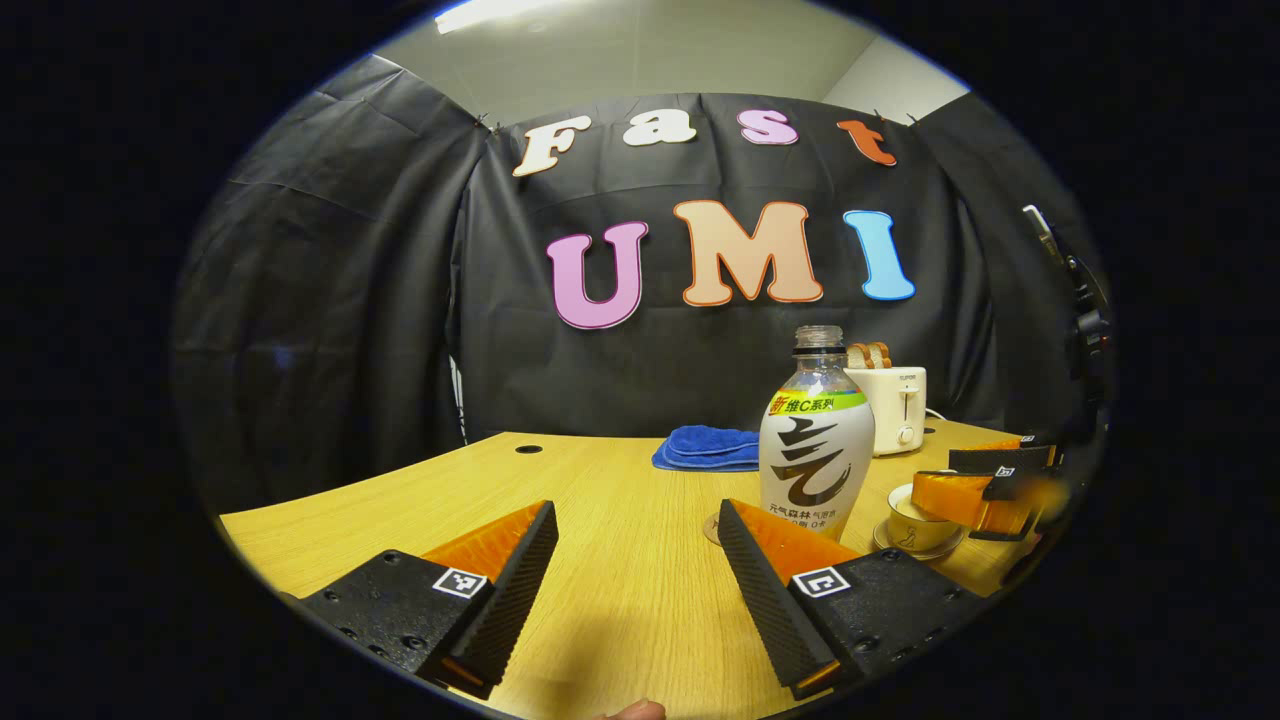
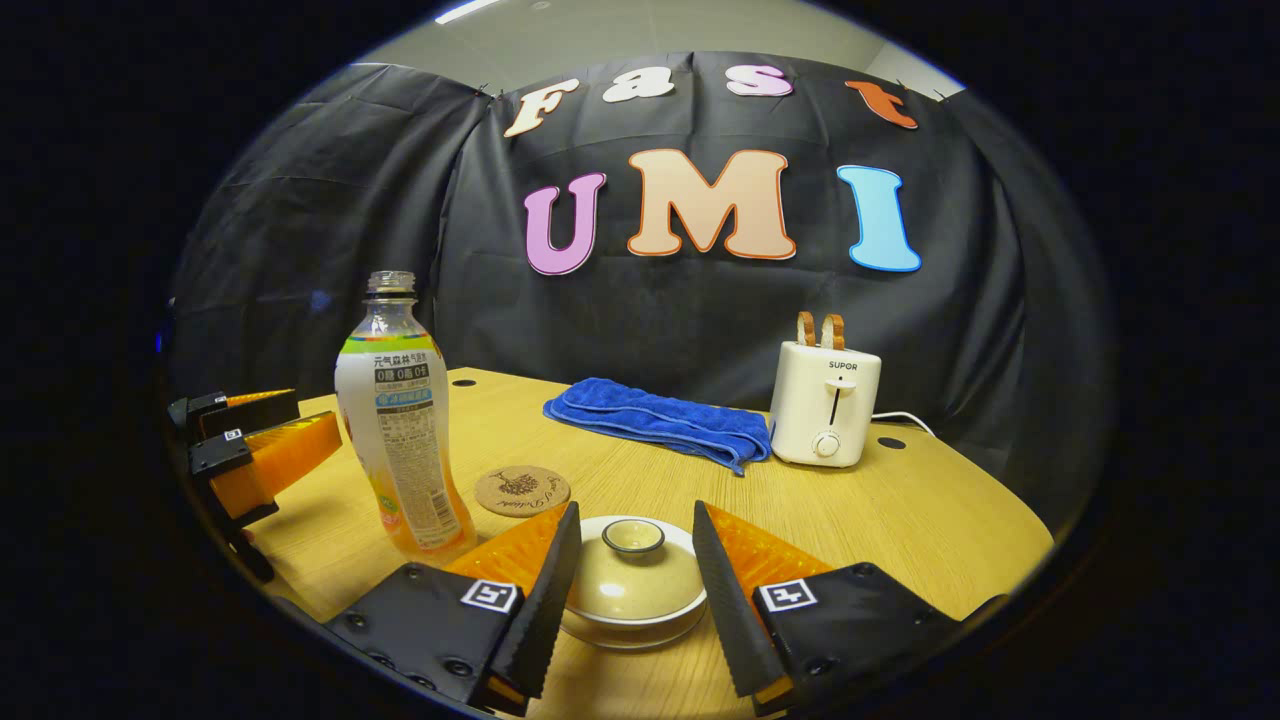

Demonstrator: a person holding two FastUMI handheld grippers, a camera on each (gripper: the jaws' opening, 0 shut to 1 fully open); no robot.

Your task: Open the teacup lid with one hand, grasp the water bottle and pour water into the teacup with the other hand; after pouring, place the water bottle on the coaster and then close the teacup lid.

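The beige teacup stands with its lid on, between the fingers of my right gripper, which is open and straddles the lid without pressing it. The uncapped water bottle stands upright to the cup's left, beside the round cork coaster. In the left gripper view the bottle rises just past my right finger; my left gripper is open and holds nothing. That view also shows the teacup with the right gripper around its top. The left gripper appears at the left edge of the right gripper view.
A folded blue towel and a white toaster with two slices in it stand at the back of the wooden table. The towel and toaster lie behind the bottle in the left gripper view. Black cloth walls the booth.
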